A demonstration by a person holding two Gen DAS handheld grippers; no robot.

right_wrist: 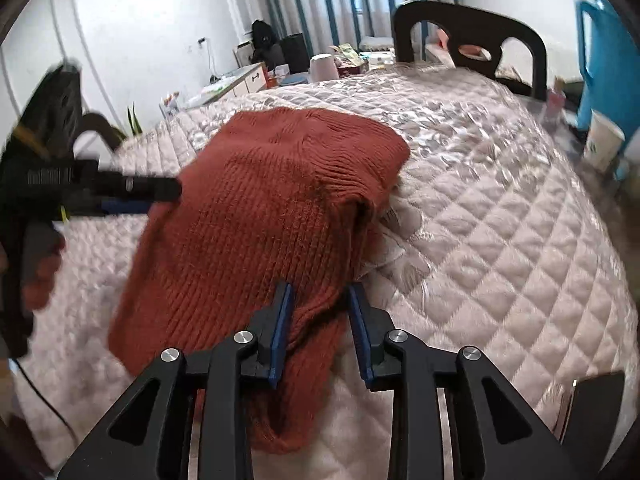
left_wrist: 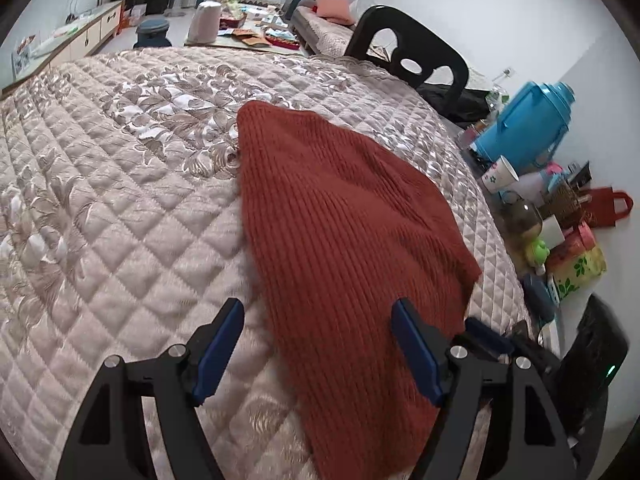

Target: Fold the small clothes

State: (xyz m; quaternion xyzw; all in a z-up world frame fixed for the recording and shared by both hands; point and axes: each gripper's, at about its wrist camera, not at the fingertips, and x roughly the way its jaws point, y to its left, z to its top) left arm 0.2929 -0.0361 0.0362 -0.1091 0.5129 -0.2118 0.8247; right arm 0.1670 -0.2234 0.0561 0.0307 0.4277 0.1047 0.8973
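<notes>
The rust-red ribbed knit garment (left_wrist: pixel 348 220) lies on the quilted beige bedspread (left_wrist: pixel 120 200); the left gripper (left_wrist: pixel 318 344) gapes empty over its near edge, while the right gripper (right_wrist: pixel 320 320), part-open, straddles a raised fold to double it over

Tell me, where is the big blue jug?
The blue jug stands at the right in the left wrist view, beyond the quilted cover's edge, between the black chair and a paper cup.

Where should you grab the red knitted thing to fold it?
Grab the red knit garment at its near edge, coming from the near side of the quilt. That edge lies bunched and slightly raised, so a gripper can pinch it; the middle lies flat.
</notes>
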